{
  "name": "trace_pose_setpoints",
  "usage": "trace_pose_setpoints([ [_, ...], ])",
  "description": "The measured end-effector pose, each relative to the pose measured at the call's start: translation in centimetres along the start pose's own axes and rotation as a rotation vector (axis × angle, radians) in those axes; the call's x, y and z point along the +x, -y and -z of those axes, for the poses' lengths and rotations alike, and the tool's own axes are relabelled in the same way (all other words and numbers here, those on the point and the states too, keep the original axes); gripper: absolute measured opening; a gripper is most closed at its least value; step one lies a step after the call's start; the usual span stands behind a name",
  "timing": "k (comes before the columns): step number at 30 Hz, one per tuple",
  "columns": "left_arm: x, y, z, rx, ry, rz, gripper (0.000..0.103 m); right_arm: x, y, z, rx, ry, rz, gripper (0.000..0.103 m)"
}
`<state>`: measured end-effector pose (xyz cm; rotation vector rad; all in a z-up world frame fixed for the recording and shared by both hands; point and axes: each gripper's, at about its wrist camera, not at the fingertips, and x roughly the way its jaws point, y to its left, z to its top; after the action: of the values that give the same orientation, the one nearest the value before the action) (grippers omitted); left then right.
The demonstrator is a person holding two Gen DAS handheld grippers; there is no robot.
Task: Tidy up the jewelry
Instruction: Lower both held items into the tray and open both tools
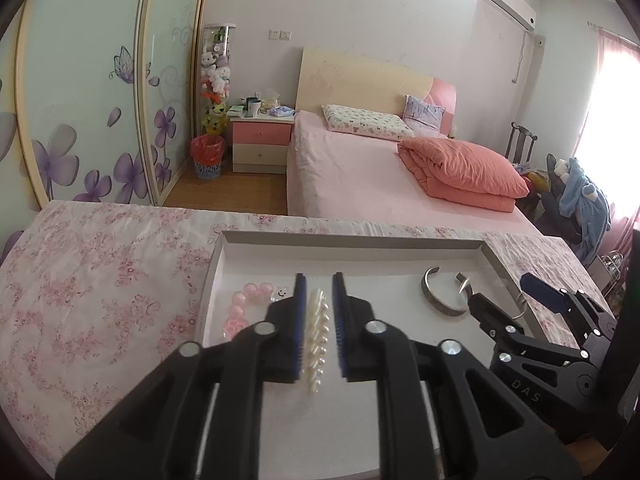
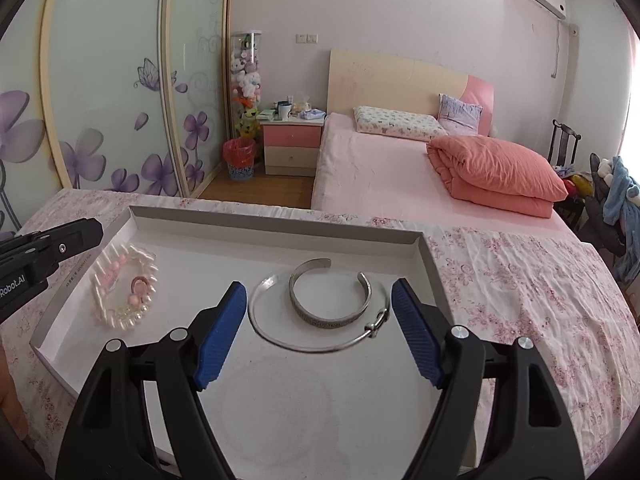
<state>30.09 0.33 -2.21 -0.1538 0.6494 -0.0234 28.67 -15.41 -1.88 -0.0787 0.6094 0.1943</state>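
A white shallow tray (image 1: 352, 240) lies on a floral cloth. My left gripper (image 1: 319, 278) hangs low over its left part, jaws slightly apart, with a white pearl bracelet (image 1: 318, 320) in the narrow gap and slim spaces at both pads. A pink bead bracelet (image 1: 244, 304) lies just left of it. In the right wrist view my right gripper (image 2: 318, 284) stands wide open over the tray (image 2: 280, 220), its blue pads either side of a silver cuff (image 2: 320, 322) and a thin silver bangle (image 2: 320, 350). The pearl bracelet (image 2: 132, 316) rings the pink beads (image 2: 134, 300) there.
The floral cloth (image 1: 100, 280) covers the table around the tray. Beyond the far edge are a pink bed (image 1: 360, 168), a nightstand (image 1: 260, 140), a red bin (image 1: 208, 156) and sliding wardrobe doors (image 1: 88, 100). A chair with clothes (image 1: 576, 192) stands at the right.
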Motion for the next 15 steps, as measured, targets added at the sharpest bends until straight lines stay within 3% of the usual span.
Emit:
trace_pose_setpoints([
  [15,-3.6,-2.7,1.0,-0.057,0.016,-0.024,0.025,-3.3,1.9,-0.3,0.033,0.055,0.011,0.078],
])
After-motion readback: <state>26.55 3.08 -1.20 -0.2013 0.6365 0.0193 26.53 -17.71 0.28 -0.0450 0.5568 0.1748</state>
